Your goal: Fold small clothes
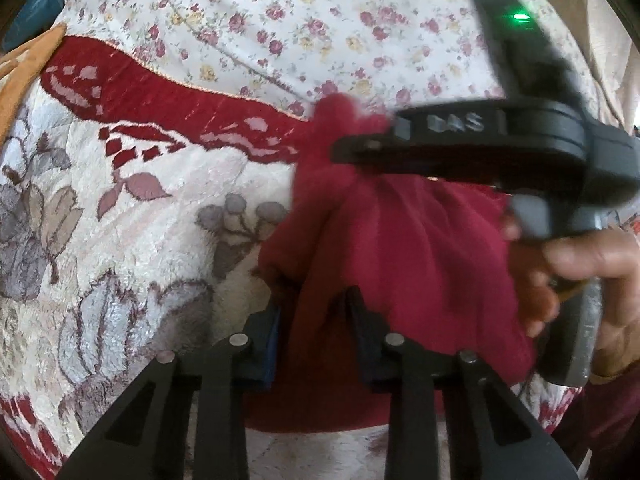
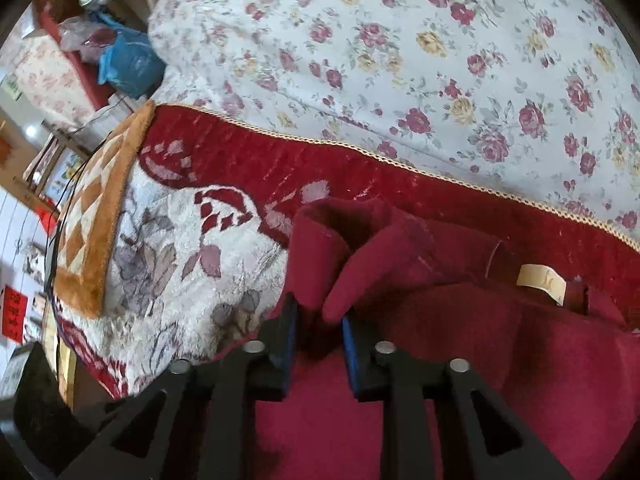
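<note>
A dark red fleece garment (image 1: 400, 248) lies bunched on a plush cream-and-red blanket (image 1: 140, 240). My left gripper (image 1: 316, 308) comes in from the bottom edge of the left wrist view, shut on a gathered part of the garment, which fills the gap between its fingers. My right gripper (image 1: 340, 152), blurred and held by a hand (image 1: 592, 264), reaches in from the right over the garment's top edge. In the right wrist view a loose fold of the garment (image 2: 400, 248) hangs between my right gripper's (image 2: 318, 316) blue pads (image 2: 352, 344), which stand apart. A cream label (image 2: 540, 282) shows on the garment.
A white sheet with red and yellow roses (image 2: 400, 60) covers the bed beyond the blanket's gold-trimmed red border (image 2: 280, 160). An orange-and-cream checked mat (image 2: 96, 216) lies at the blanket's left end. Past the bed's edge are a blue plastic bag (image 2: 128, 64) and room clutter.
</note>
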The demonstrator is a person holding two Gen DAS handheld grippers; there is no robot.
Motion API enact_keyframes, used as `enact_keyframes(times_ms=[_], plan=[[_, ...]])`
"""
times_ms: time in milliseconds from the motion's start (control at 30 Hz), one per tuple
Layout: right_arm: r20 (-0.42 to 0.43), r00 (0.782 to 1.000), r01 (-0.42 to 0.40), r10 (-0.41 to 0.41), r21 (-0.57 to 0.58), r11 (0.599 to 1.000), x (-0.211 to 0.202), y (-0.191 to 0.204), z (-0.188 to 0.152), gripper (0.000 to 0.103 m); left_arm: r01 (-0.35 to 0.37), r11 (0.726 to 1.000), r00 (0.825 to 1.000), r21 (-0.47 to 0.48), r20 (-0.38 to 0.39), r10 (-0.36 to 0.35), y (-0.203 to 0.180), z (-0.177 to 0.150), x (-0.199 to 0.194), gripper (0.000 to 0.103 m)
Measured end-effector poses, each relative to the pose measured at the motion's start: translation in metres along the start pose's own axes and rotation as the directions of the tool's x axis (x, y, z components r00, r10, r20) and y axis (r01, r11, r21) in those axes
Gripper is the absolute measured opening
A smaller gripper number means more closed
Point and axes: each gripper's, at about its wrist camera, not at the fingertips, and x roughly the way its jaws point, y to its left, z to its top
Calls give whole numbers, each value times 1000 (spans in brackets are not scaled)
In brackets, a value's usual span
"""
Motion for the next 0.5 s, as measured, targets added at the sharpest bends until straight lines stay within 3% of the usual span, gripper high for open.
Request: enact_keyframes(times_ms=[33,67,233,267,333,400,433,467,500], plan=[[-5,1000,6,-6,14,1000,2,1,2,81,7,1000,1000,3,5,-7,-1,0,-1,27],[-8,1000,1,0,22,1000,5,3,5,85,14,1000,1000,4,7,-14,-1,0,-2,27],[-86,996,5,-8,-34,999,31,28,10,93,17,1000,1000,1,-4,-17,-1,1,1,27],[-122,992,22,-28,-48,999,43,33,9,93,14,1000,1000,3,-6,-14,-1,1,2,27],[-112,989,83,-92,-86,993,55,40,7,94,6,1000,1000,4,-10,-6,-2,1,4,27],[-87,984,138,-154,-166,976,61,48,4,90,3,1000,1000,6,-16,-3,-2,0,4,28],[-70,977,183,-201,-205,961,61,48,3,72,-1,1000,1000,5,-19,1,-2,2,7,28],[-56,975,201,-217,-211,957,57,45,2,58,-8,1000,1000,5,-19,8,-2,3,7,38],[-50,980,179,-193,-200,963,51,39,1,53,-12,1000,1000,5,-15,12,-1,3,6,57]])
